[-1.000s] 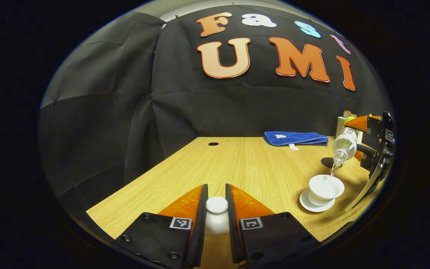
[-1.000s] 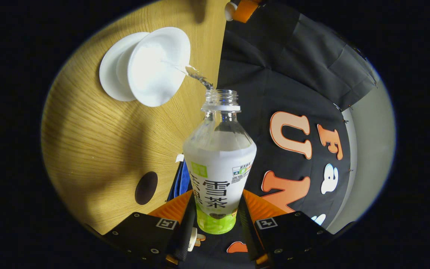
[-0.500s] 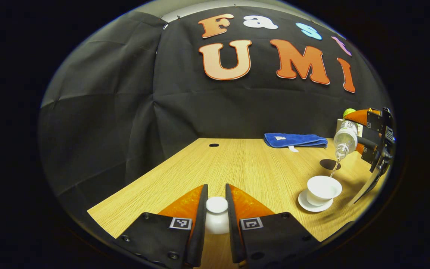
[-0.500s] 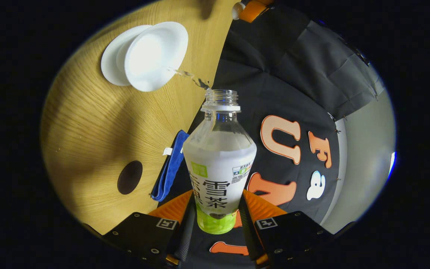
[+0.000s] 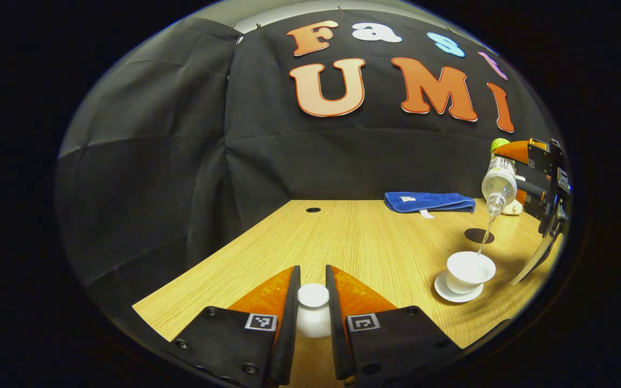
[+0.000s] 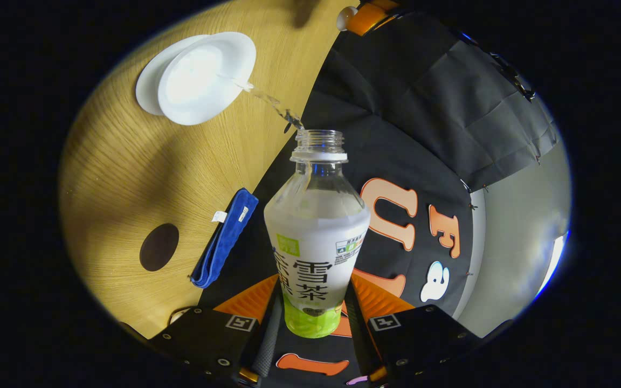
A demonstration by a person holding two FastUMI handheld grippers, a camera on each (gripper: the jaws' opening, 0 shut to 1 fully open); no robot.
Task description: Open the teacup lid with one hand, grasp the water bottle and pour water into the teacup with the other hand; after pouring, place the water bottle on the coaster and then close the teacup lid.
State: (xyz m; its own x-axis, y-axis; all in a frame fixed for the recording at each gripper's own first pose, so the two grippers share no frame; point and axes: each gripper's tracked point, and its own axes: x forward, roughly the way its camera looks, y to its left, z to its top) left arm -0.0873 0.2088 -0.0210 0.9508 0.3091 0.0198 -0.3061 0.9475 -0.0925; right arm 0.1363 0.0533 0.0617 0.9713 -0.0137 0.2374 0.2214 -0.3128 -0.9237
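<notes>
My left gripper [image 5: 312, 307] is shut on the white teacup lid [image 5: 313, 315], held low over the near part of the table. The open white teacup [image 5: 469, 269] stands on its saucer [image 5: 456, 293] at the right. My right gripper [image 6: 310, 318] is shut on the uncapped water bottle [image 6: 316, 237], tilted mouth-down above the teacup [image 6: 205, 78]. A thin stream of water [image 6: 270, 102] runs from the bottle's mouth into the cup. The bottle [image 5: 499, 183] and the right gripper [image 5: 531, 178] show high at the right in the left gripper view. A dark round coaster [image 5: 478, 235] lies behind the cup.
A folded blue towel [image 5: 429, 201] lies at the table's far edge, also towel [image 6: 224, 245] beside the coaster [image 6: 158, 247] in the right gripper view. The wooden table [image 5: 353, 237] has a small cable hole [image 5: 313, 209] at the back. Black cloth walls close in behind and left.
The right gripper has lifted the bottle higher above the teacup, so the stream has grown longer. The left gripper and lid have stayed nearly still.
</notes>
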